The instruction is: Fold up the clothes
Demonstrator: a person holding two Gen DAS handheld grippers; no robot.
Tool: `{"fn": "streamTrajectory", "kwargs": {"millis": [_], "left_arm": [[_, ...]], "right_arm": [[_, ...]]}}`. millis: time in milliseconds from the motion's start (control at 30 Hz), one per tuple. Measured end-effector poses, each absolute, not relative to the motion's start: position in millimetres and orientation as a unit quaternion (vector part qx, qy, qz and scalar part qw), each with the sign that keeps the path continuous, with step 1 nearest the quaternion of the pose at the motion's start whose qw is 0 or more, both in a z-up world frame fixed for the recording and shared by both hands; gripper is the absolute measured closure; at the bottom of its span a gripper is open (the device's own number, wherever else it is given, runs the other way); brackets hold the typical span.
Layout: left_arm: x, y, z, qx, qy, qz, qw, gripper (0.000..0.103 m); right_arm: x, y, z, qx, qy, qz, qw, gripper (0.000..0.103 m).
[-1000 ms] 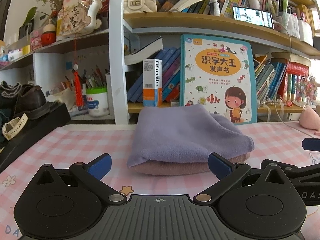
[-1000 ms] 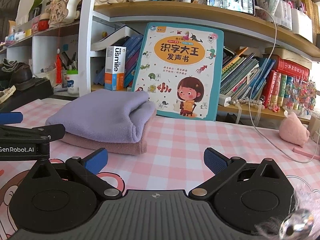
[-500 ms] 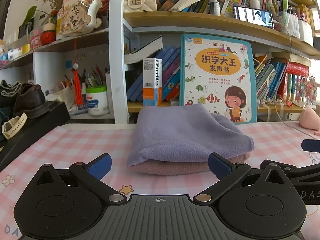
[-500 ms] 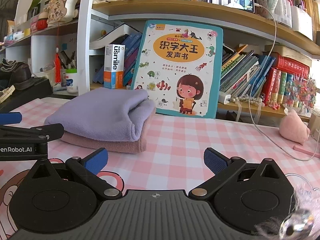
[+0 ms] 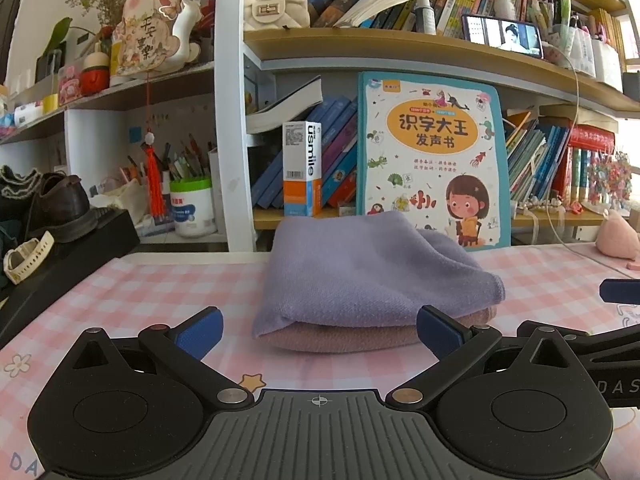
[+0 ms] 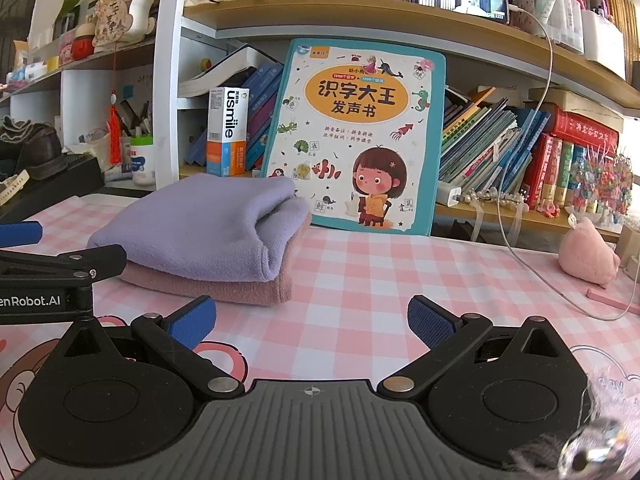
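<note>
A folded lilac cloth lies on top of a folded dusty-pink cloth on the pink checked table. My left gripper is open just in front of the stack, with nothing between its blue pads. My right gripper is open too, low over the table to the right of the stack and holding nothing. The left gripper's arm shows at the left edge of the right wrist view.
A large children's book leans on the bookshelf right behind the stack. A pink plush and a white cable lie at the right. A black box with shoes stands at the left edge.
Both views have shifted only slightly; the right gripper has eased a little lower and closer to the table. The stack has not moved and both grippers stay open.
</note>
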State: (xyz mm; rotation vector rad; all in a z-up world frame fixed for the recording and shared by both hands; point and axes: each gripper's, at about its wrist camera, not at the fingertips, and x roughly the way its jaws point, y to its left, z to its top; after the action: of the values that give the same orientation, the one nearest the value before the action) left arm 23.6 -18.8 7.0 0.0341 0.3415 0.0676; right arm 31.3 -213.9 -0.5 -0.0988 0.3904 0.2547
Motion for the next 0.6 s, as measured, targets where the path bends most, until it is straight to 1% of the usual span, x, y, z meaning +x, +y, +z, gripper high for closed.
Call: {"fn": "streamTrajectory", "kwargs": {"millis": [600], "left_arm": [[24.6, -19.2, 6.5, 0.019, 0.173, 0.041, 0.984, 0.000]], "right_arm": [[31.2, -212.1, -0.9, -0.054, 0.194, 0.126, 0.971, 0.000]]}}
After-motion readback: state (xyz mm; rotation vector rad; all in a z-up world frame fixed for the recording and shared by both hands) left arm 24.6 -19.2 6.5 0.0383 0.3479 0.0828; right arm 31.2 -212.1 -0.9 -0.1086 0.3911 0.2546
